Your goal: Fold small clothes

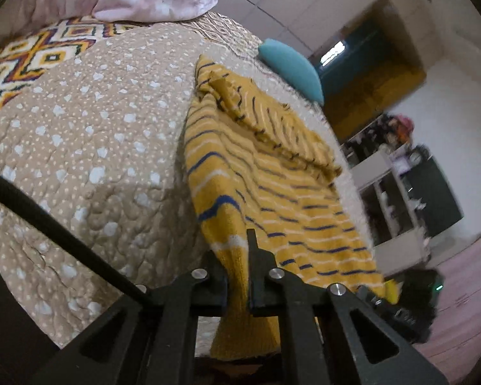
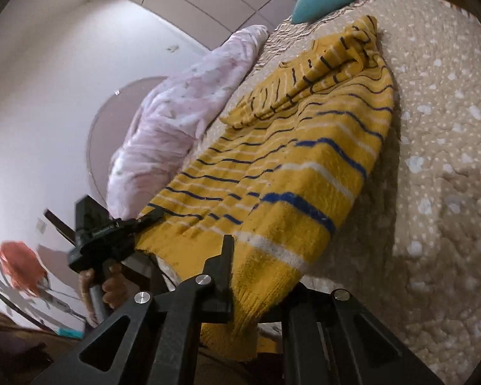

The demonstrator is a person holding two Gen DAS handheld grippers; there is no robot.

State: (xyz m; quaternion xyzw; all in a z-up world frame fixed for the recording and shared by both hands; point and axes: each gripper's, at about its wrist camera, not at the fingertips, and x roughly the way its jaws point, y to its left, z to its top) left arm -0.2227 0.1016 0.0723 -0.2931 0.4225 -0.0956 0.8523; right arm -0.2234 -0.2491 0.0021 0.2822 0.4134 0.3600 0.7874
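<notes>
A mustard-yellow knitted sweater (image 1: 272, 199) with blue and white stripes lies on the bed, a sleeve folded across its upper part. My left gripper (image 1: 237, 256) is shut on one corner of its ribbed hem, lifted off the bed. My right gripper (image 2: 256, 256) is shut on the other hem corner of the sweater (image 2: 291, 166); cloth covers its right finger. In the right wrist view the left gripper (image 2: 144, 221) shows at the left, clamped on the hem. In the left wrist view the right gripper (image 1: 384, 301) shows at the lower right, blurred.
The bed has a beige quilt with white spots (image 1: 89, 147). A pink floral bundle (image 2: 182, 122) lies by the sweater, and a teal pillow (image 1: 291, 67) sits at the far end. A patterned blanket (image 1: 32, 61) lies beyond. Shelves and furniture (image 1: 410, 186) stand beside the bed.
</notes>
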